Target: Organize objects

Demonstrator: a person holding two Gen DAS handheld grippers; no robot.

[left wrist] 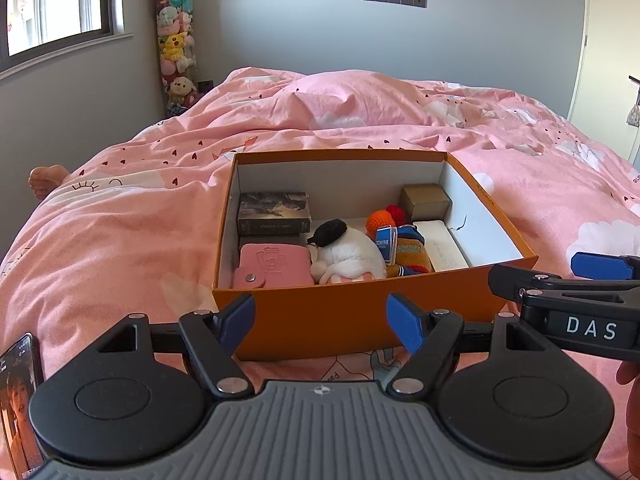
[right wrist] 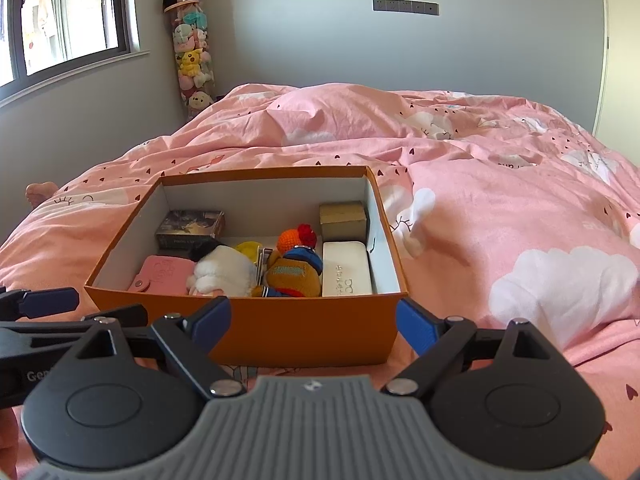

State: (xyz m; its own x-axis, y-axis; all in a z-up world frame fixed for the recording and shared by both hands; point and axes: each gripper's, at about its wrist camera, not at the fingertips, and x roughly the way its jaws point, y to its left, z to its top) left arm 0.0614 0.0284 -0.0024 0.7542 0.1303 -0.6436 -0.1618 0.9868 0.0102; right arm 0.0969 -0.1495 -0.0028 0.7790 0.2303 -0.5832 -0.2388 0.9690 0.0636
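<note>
An open orange box rests on the pink bed. Inside lie a dark card box, a pink snap wallet, a white plush with a black cap, an orange knitted doll, a white case and a tan cube box. My left gripper stands open just before the box's near wall, nothing between its blue pads. My right gripper is open too, at the same wall, empty.
The pink quilt lies rumpled behind and to the right of the box. A tall tube of plush toys stands in the room's corner by a window. A phone lies at the left. A bare foot shows at the bed's left edge.
</note>
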